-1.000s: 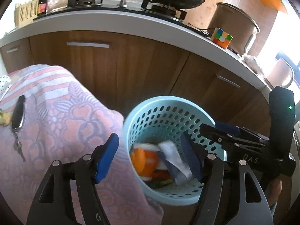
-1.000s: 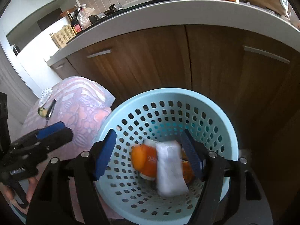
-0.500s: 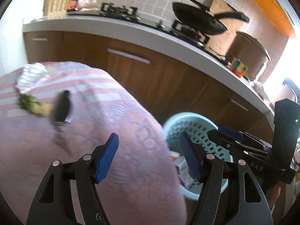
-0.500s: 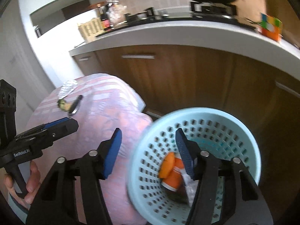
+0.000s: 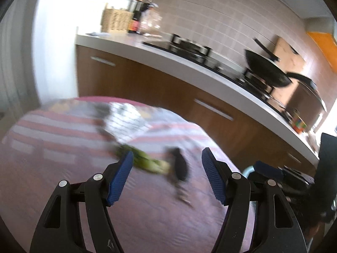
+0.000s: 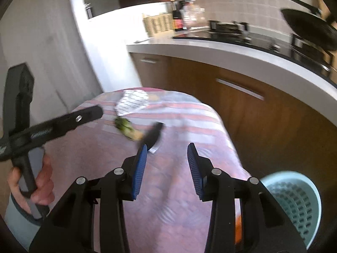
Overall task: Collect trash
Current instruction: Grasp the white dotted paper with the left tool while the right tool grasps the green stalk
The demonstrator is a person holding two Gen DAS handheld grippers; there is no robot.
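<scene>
A green leafy scrap (image 5: 145,161) lies on the pink patterned tablecloth (image 5: 63,168); it also shows in the right wrist view (image 6: 126,127). A white crumpled wrapper (image 5: 126,120) lies behind it, also seen from the right (image 6: 132,101). A black key fob (image 5: 181,166) lies beside the scrap (image 6: 153,135). My left gripper (image 5: 166,177) is open and empty above the table, near the scrap. My right gripper (image 6: 166,168) is open and empty over the table. The light blue perforated bin (image 6: 294,202) stands at the lower right with orange trash inside.
A wooden kitchen counter (image 5: 189,88) with a white top runs behind the table. It holds a stove with a black wok (image 5: 267,71), bottles (image 5: 137,19) and a woven basket (image 5: 115,21). The left gripper's body (image 6: 52,124) shows in the right view.
Both grippers have swung left and up, away from the bin and towards the table. The scrap, wrapper and key fob now lie ahead of both grippers.
</scene>
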